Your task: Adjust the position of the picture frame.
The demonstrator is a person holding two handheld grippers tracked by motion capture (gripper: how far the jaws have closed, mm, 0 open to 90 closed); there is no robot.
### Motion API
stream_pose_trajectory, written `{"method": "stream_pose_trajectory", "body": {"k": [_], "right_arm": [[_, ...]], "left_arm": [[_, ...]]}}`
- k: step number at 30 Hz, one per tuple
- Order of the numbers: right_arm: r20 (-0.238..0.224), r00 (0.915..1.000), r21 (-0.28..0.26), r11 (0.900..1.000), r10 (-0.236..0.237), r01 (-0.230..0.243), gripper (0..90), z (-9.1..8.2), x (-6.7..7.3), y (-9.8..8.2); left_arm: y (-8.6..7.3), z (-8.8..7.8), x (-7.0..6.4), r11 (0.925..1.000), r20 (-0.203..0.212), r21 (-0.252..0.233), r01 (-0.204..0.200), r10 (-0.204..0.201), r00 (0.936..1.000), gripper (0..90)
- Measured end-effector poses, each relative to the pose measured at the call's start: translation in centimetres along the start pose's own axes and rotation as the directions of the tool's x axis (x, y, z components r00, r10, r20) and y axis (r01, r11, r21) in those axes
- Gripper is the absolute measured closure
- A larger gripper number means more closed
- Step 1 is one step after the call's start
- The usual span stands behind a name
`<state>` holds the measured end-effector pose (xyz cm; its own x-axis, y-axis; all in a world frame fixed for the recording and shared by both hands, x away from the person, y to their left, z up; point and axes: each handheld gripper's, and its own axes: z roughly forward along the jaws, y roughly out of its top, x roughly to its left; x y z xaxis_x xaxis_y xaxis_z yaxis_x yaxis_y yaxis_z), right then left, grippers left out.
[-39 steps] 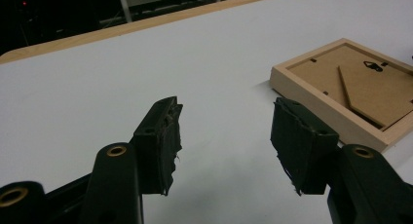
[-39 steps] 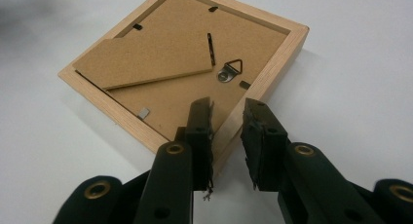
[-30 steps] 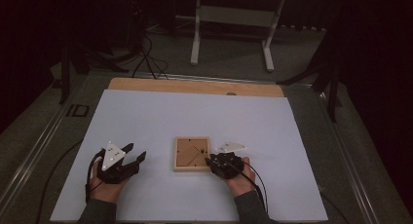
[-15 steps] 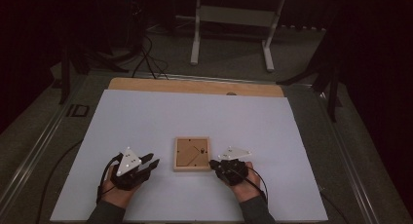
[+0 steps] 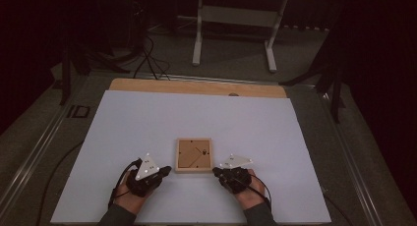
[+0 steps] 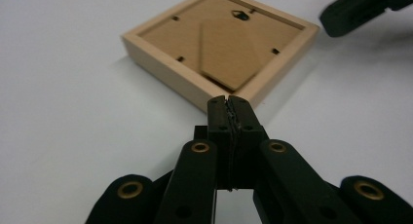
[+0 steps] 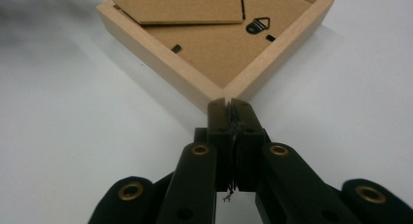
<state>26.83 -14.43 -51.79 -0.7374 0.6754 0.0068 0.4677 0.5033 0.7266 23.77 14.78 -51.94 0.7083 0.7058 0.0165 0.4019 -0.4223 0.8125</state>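
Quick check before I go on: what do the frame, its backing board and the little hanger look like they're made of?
Picture frame: pale unfinished-looking wood, faint grain, matte.
Backing board: brown fibreboard or stiff card, flat and dull; which one is unclear.
Hanger: dark, probably metal.

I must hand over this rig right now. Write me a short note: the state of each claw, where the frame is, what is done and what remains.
Left claw: jaws have just been closing and are shut now, nothing between them, tips right at a near corner of the wooden picture frame.
Right claw: shut, empty, tips at the other near corner.
Frame: lies face down on the white table sheet, between the two claws, its cardboard back panel and small black hanger facing up; the fold-out stand lies on the back.
Done: both claws brought up to the frame.
Left: nothing on the frame looks opened or lifted yet; the handling itself is probably still to do.
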Motion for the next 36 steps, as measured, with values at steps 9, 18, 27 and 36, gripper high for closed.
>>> {"method": "stream_pose_trajectory", "body": {"k": [9,18,27,36], "right_arm": [[-0.002,0.9994,0.013,0.999,-0.033,0.033,89.4,0.2,0.4,-0.3],[0.002,0.9988,0.042,0.998,-0.048,0.048,89.6,1.1,0.6,-0.3],[-0.003,0.9989,0.04,0.998,-0.046,0.046,89.6,1.6,0.6,-0.1],[-0.003,0.9991,0.041,0.998,-0.042,0.042,89.6,1.7,0.4,0.0]], "left_arm": [[0.0,1.5,-1.3,0.9966,0.043,0.068,-0.047,0.044,0.9981,89.3],[0.0,2.1,-0.8,0.9942,0.02,0.1,-0.04,0.038,0.9991,89.3],[0.2,2.2,-1.2,0.9922,0.055,0.094,-0.082,0.077,0.9955,89.3],[0.5,3.0,-0.9,0.9907,0.031,0.109,-0.081,0.078,0.9964,89.4]]}}
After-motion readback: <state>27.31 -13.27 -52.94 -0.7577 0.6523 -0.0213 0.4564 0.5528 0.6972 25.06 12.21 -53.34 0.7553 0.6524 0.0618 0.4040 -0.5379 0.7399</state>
